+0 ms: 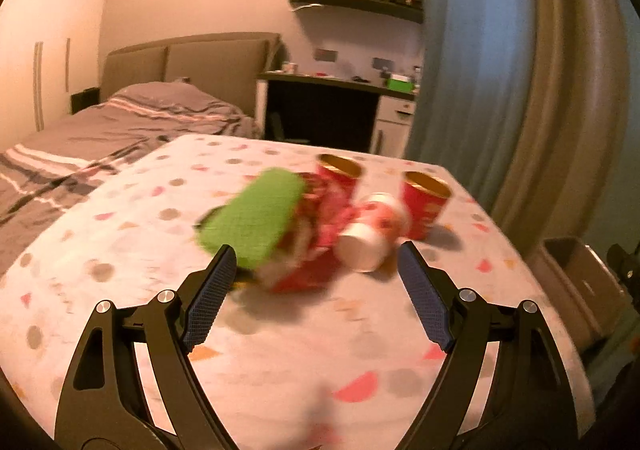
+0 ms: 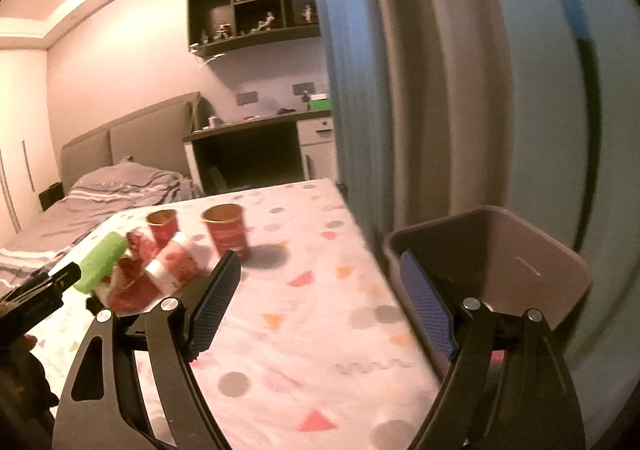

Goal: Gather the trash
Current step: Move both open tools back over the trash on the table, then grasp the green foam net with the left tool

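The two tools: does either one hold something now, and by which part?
Nothing is held. The left tool is open, the trash pile ahead of it. The right tool is open and empty, beside the bin.

Both wrist views low over table, overlapping.

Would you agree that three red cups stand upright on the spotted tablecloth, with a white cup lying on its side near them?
Not quite: two red cups stand upright, not three. The white cup does lie on its side near them on the spotted tablecloth. The left wrist view shows this most clearly, and the right wrist view agrees.
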A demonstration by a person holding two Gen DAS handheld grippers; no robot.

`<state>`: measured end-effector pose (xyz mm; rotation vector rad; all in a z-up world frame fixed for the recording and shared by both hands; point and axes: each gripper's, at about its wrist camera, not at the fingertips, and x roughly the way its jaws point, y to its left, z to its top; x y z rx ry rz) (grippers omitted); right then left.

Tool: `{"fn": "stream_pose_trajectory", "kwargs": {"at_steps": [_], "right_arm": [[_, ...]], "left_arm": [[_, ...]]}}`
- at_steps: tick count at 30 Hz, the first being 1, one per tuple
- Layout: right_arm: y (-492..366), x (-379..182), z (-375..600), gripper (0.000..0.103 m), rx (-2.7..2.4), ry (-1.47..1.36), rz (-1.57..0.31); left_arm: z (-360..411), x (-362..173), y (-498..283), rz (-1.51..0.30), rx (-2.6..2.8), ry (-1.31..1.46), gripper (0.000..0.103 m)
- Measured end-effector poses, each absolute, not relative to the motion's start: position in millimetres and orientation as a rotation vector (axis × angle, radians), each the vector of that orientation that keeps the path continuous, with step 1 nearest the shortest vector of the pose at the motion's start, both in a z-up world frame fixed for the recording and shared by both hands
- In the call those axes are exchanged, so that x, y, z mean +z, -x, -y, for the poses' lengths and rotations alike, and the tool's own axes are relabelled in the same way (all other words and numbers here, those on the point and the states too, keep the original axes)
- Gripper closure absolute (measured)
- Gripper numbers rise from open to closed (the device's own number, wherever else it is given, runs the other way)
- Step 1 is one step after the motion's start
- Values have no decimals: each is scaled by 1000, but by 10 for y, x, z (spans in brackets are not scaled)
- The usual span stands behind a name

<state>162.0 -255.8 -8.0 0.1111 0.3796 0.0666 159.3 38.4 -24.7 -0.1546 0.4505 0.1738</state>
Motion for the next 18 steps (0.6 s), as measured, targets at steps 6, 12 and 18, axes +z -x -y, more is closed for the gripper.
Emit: {"fn": "stream_pose_trajectory", "kwargs": {"at_steps": [6, 12, 18], "right_arm": [[-1692, -103, 2154, 23, 115, -96, -391], [-1758, -124, 1884, 23, 149, -79, -404], [-1787, -135, 1685, 23, 178, -72, -404]], "left_arm": [[-798, -234, -1453, -439, 239, 159, 22], [-1020, -264, -1456, -440, 236, 169, 22], [-1112, -364, -1644, -489, 162, 163, 22]]}}
